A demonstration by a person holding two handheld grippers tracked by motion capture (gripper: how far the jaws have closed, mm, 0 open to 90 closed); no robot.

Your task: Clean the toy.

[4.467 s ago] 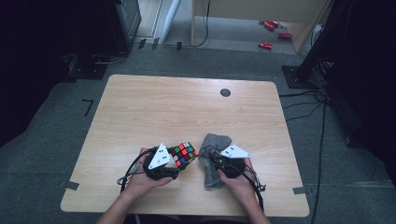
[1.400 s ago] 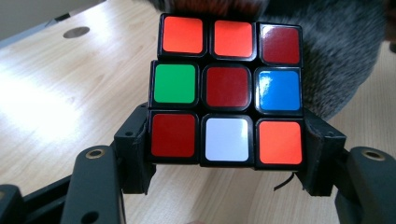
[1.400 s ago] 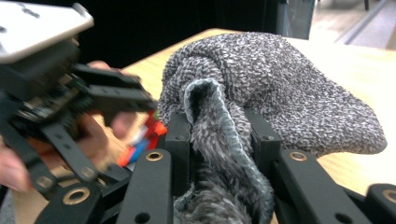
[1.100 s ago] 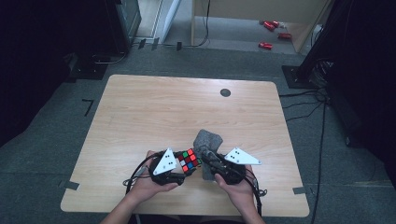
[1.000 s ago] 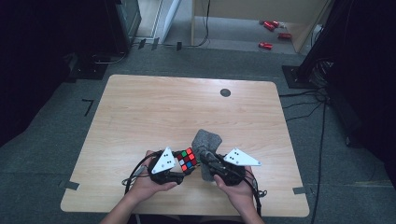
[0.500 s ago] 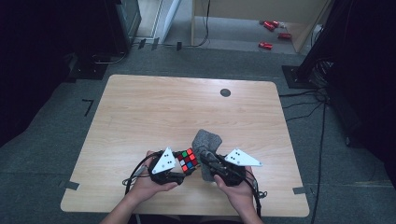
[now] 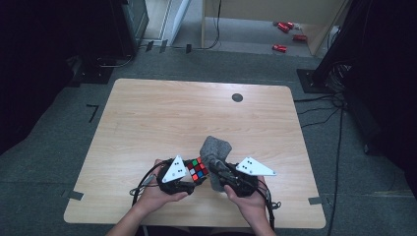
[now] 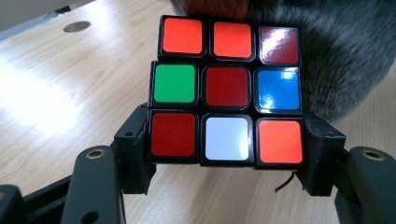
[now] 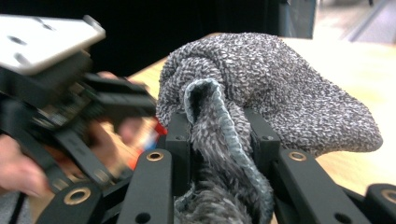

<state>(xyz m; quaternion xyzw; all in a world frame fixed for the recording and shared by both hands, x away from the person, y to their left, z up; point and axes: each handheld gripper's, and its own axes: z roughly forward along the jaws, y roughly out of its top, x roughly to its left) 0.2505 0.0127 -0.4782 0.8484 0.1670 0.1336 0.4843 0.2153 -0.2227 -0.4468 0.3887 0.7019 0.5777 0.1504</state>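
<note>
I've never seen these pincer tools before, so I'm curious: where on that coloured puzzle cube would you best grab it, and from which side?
Grip the puzzle cube across two opposite flat faces, low on its bottom layer, coming in from the person's side. Its parallel faces give the jaws square seats; corners or edges would likely slip. The left gripper holds it just so, leaving the upper layers free beside the grey cloth.

Light wooden table [image 7: 162, 123] across mid-frame, a small dark round disc [image 7: 237, 97] set near its upper right edge. Grey carpet [image 7: 64, 132] all around. Red objects [image 7: 284, 29] at upper right. Black cables [image 7: 339, 105] trailing at right.
</note>
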